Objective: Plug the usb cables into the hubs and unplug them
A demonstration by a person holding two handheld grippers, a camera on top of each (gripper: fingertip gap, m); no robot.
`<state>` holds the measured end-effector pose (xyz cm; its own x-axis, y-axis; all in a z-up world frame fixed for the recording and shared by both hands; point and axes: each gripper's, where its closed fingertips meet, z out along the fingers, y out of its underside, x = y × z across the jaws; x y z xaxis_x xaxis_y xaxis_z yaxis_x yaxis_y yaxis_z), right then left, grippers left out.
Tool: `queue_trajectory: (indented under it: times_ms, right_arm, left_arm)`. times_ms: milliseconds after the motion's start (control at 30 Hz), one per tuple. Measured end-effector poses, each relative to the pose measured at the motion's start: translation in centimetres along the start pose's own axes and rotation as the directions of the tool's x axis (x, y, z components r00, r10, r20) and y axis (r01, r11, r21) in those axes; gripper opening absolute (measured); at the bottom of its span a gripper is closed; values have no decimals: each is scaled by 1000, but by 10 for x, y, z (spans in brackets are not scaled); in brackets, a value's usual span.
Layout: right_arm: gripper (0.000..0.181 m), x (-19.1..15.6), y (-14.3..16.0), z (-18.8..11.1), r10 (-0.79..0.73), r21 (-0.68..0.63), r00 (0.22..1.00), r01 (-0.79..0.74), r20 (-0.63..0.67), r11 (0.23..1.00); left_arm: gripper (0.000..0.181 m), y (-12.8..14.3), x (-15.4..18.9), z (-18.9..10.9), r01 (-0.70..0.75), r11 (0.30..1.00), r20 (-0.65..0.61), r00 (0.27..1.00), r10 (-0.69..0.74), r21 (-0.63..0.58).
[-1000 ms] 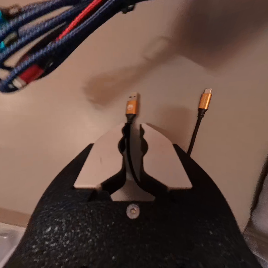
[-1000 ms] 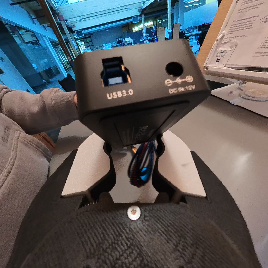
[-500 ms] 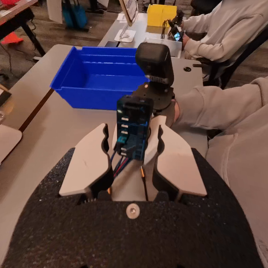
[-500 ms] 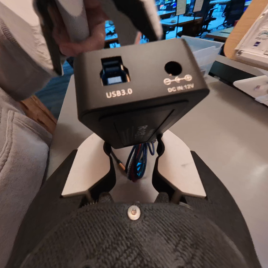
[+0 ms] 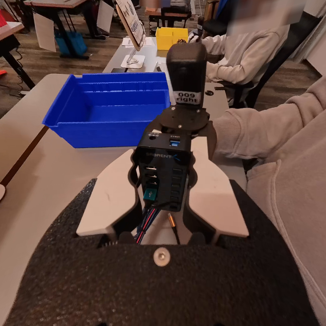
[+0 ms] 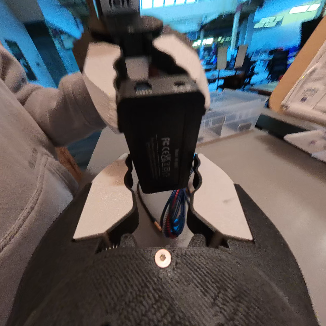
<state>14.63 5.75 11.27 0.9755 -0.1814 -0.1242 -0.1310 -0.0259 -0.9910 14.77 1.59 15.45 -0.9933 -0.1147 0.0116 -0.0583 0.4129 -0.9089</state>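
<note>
The black USB hub (image 5: 164, 176) is being held off the counter (image 5: 53, 167) at frame centre, gripped at both ends. The left gripper (image 5: 163, 158) is clamping its white fingers (image 5: 114, 194) onto the hub's long sides at the ported end, opened no wider than the housing. The right gripper (image 6: 162, 158) is closing its fingers (image 6: 217, 197) to the same width on the opposite end. The two tools are facing each other head-on.

A teal plug (image 5: 150, 195) is sitting in the lowest port of the left column. A bundle of blue and red braided cables (image 5: 146, 224) is hanging from the hub at 6 o'clock, between the left fingers. Just beside it a black lead with an orange connector (image 5: 171, 220) is dangling loose.

In the left wrist view, a blue bin (image 5: 105, 127) is standing at 11 o'clock, its near wall just behind the hub's far end. Bare counter is running from 8 to 10 o'clock out to a dark seam (image 5: 23, 150). A grey sleeve (image 5: 255, 132) is crowding the space from 2 to 4 o'clock.

In the right wrist view, open counter is lying at 3 o'clock, with clear plastic boxes (image 6: 229, 114) at 2 o'clock near its far edge.
</note>
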Motion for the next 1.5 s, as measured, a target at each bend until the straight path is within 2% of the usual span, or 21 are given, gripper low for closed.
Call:
queue_trajectory:
  times_ms: [33,133,200,300,467,633,767,1100,1267,1500]
  right_arm:
    - [68,1,-6,-1,-18,24,1000,18,-14,1000]
    - [79,1,-7,4,-39,-12,999,38,-17,999]
    - [68,-1,-12,7,-58,9,998,58,-11,998]
    - [67,-1,-20,7,-26,60,999,27,-20,998]
    - [67,-1,-16,10,-24,9,999,24,-31,1000]
    - [67,1,-12,9,-7,-5,999,7,-35,1000]
    - [67,0,-12,10,10,1,1000,-10,-20,1000]
    - [66,-1,-26,7,-35,86,998,39,-42,996]
    - [63,0,-19,8,-49,23,998,50,-45,999]
    - [63,0,-15,7,-19,15,999,19,-46,1000]
  left_arm:
    - [55,0,1,-1,-5,1000,-6,1000,5,11]
    - [55,-1,4,0,-9,999,-33,999,11,48]
    - [55,-2,4,-1,-16,997,-36,999,19,80]
    - [55,-5,2,-4,13,989,-48,999,-6,145]
    - [55,-1,1,-7,21,987,-56,998,-12,158]
    - [55,6,-1,-9,48,993,-53,998,-43,105]
    - [55,4,-1,-9,62,990,-57,997,-55,127]
    - [55,11,0,-10,-11,1000,-38,999,10,-17]
    - [54,14,0,-8,-30,998,-25,999,29,-58]
    - [55,14,-2,-7,-19,998,-13,1000,18,-58]
